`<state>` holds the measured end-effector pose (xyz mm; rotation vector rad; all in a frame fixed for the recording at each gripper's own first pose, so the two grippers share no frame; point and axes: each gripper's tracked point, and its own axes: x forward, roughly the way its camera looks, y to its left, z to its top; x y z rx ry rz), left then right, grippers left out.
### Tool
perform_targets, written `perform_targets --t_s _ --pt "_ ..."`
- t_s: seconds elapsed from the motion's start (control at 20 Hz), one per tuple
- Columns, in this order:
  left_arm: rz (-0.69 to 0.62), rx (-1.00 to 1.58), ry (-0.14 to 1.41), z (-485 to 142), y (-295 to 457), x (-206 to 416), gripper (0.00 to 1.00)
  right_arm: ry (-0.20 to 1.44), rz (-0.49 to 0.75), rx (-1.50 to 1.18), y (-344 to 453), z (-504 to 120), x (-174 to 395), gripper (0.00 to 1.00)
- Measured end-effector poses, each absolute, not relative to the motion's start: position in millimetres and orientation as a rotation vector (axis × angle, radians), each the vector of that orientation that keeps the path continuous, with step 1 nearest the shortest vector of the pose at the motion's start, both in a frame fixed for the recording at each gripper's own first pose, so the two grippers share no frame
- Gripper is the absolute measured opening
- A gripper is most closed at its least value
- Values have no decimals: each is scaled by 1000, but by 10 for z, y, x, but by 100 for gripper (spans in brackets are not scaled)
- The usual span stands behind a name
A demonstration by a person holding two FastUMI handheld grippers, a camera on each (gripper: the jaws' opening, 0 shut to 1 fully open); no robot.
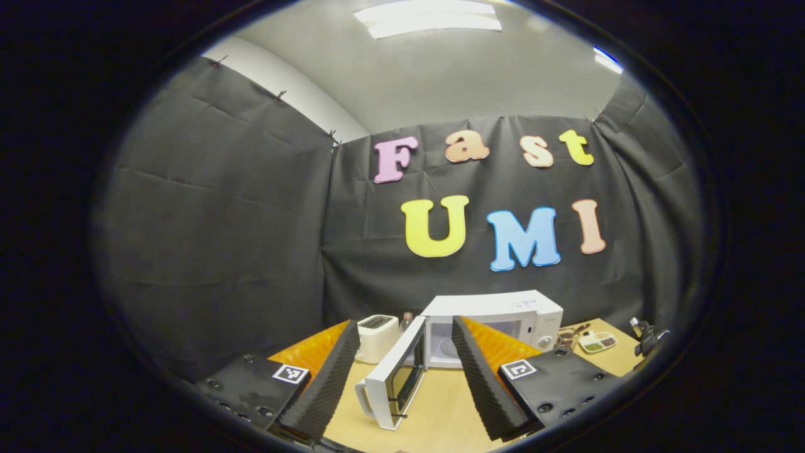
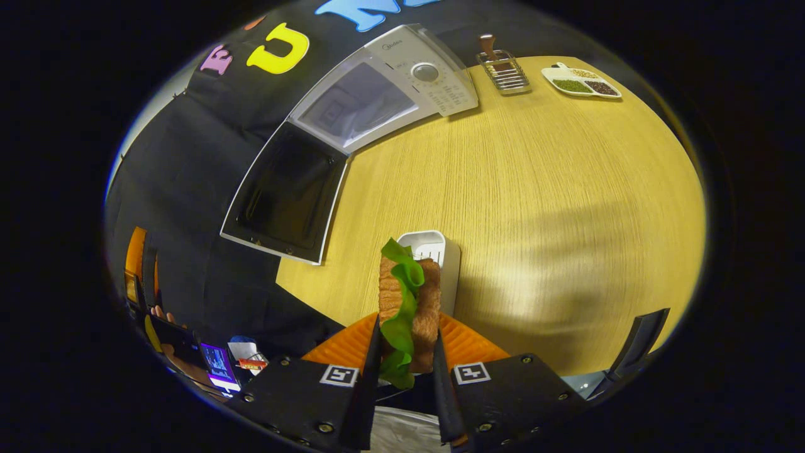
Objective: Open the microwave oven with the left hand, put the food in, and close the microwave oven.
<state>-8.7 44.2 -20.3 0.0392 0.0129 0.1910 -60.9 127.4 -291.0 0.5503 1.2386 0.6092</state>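
The right hand-held gripper (image 2: 405, 352) pinches a sandwich (image 2: 407, 308) upright between its fingers, above the table (image 2: 553, 207). The microwave (image 2: 377, 94) stands farther back, door (image 2: 283, 195) swung open. The left hand-held gripper (image 1: 402, 352) is spread wide, empty, facing the microwave.

Microwave oven (image 2: 383, 88) brand: we make out small lettering above its dial, too blurred to read.
Tongs' square markers: patterns, no words.

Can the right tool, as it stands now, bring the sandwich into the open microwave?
Probably yes. The right tool is shut on the sandwich, the microwave door stands wide open, and the table between them is bare. The left tool is open, back from the door.
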Motion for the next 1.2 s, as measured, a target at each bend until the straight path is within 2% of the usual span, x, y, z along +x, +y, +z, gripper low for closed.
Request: perform_targets --t_s 0.05,0.1,0.15,0.5,0.55,0.65,0.9,0.95,1.2 --pt "183 39 10 -197 435 -72 97 1223 616 564 1279 -2838 -602 41" --pt "174 40 9 -210 438 -38 93 1206 620 583 1296 -2785 -586 41" --pt "164 41 9 -210 442 4 95 1196 617 603 1302 -2723 -546 41" --pt "72 0 8 -289 612 464 93 1074 584 683 1616 -2403 -118 40" --pt "64 -5 -1 -269 674 526 97 1052 578 700 1695 -2359 -41 40" --pt "51 -12 -9 -239 806 650 97 1009 560 751 1862 -2273 131 41" --pt "37 -5 -37 -141 1147 911 97 925 535 842 2238 -2152 554 41" --pt "40 -4 -41 -122 1222 952 95 911 524 846 2291 -2157 644 40" --pt "52 -1 -43 -146 1543 1101 97 848 491 818 2531 -2209 1029 40"
